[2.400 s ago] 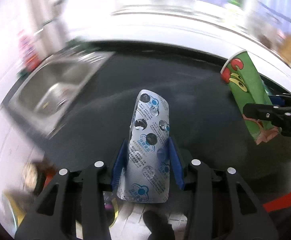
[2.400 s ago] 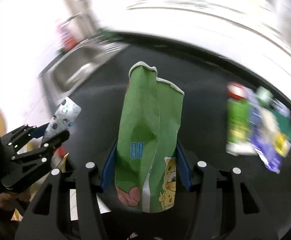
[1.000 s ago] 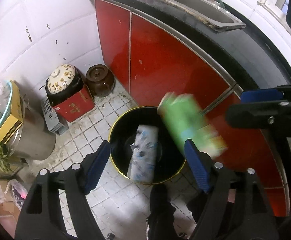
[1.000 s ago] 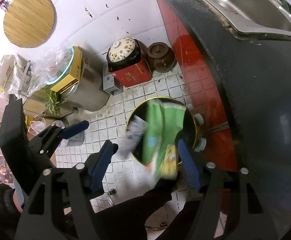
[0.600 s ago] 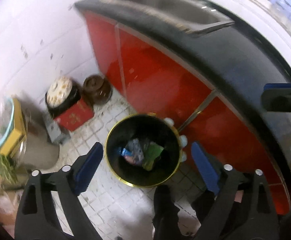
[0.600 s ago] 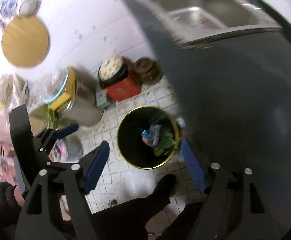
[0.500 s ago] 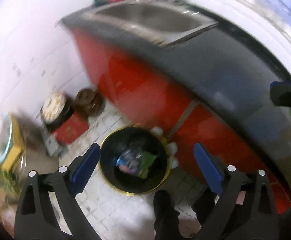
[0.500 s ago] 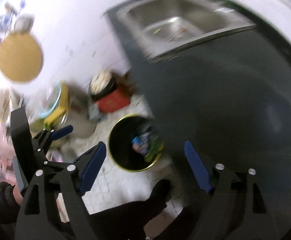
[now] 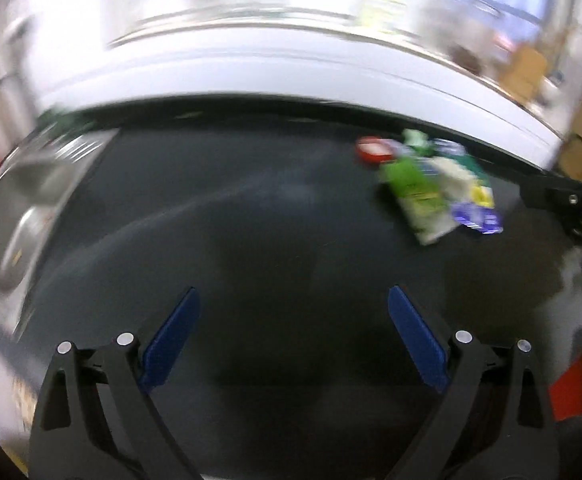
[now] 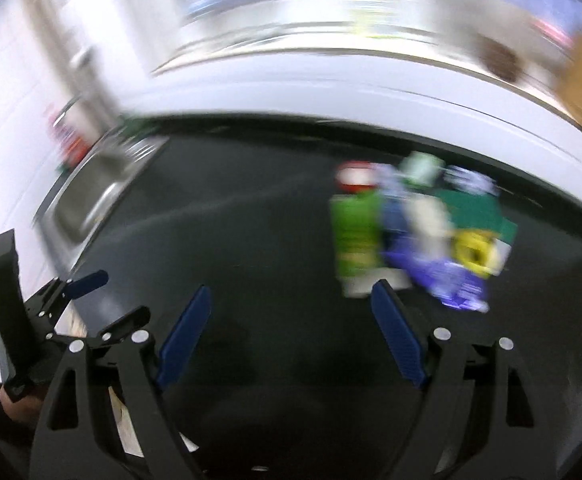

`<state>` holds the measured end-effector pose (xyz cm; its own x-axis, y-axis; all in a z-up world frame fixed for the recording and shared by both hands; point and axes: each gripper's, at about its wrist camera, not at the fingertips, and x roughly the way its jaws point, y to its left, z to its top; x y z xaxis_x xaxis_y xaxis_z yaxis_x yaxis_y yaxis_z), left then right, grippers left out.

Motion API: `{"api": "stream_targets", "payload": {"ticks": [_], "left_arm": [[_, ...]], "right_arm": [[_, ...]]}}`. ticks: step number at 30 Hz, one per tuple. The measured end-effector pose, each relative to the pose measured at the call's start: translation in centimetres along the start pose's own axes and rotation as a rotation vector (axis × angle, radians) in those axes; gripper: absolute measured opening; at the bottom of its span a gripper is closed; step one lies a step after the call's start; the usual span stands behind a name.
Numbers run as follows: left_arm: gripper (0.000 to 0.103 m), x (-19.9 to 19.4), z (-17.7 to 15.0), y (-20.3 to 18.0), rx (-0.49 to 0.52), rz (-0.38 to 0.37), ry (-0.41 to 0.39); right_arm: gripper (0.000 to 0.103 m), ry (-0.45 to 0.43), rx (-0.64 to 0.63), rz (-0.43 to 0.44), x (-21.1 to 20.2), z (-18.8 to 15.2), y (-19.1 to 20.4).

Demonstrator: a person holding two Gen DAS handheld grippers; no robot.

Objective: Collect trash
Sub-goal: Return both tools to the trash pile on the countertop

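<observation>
A blurred pile of wrappers (image 9: pixel 435 184) lies on the dark countertop (image 9: pixel 271 220) at the far right: green, white, blue and yellow packets with a red-lidded item behind. It also shows in the right wrist view (image 10: pixel 415 232), just beyond the right fingertip. My left gripper (image 9: pixel 293 320) is open and empty above the counter, well short of the pile. My right gripper (image 10: pixel 291 320) is open and empty; its right pad (image 10: pixel 397 336) is close to the green packet (image 10: pixel 357 236). The left gripper also shows in the right wrist view (image 10: pixel 87 300) at the lower left.
A steel sink (image 9: pixel 23 200) is set in the counter at the left, also in the right wrist view (image 10: pixel 95 196). A white wall and a window ledge (image 9: pixel 291 60) run behind the counter. Both views are motion-blurred.
Both grippers let the blister pack and the green bag fall into the black bin on the floor. They then swung up and back over the countertop, open and empty, facing the wrapper pile.
</observation>
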<state>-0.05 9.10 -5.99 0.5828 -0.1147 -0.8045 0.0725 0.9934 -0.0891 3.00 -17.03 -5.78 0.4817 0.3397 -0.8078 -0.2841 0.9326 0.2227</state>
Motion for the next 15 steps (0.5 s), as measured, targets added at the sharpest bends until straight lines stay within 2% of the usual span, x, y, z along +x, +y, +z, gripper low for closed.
{"api": "stream_targets", "payload": {"ticks": [3, 7, 10, 15], "left_arm": [[0.092, 2.1, 2.4, -4.7, 0.086, -0.055, 0.009], [0.092, 4.6, 4.5, -9.3, 0.164, -0.086, 0.037], [0.092, 6.3, 5.3, -10.5, 0.168, -0.090, 0.065], [0.092, 11.1, 7.3, -11.6, 0.105, -0.053, 0.135]], "right_arm": [[0.080, -0.024, 0.101, -0.059, -1.3, -0.8, -5.7], [0.080, -0.035, 0.187, -0.103, -1.7, -1.5, -10.8], [0.080, -0.030, 0.231, -0.135, -1.2, -1.3, -13.5], [0.080, 0.006, 0.266, -0.187, 1.5, -0.2, -16.9]]}}
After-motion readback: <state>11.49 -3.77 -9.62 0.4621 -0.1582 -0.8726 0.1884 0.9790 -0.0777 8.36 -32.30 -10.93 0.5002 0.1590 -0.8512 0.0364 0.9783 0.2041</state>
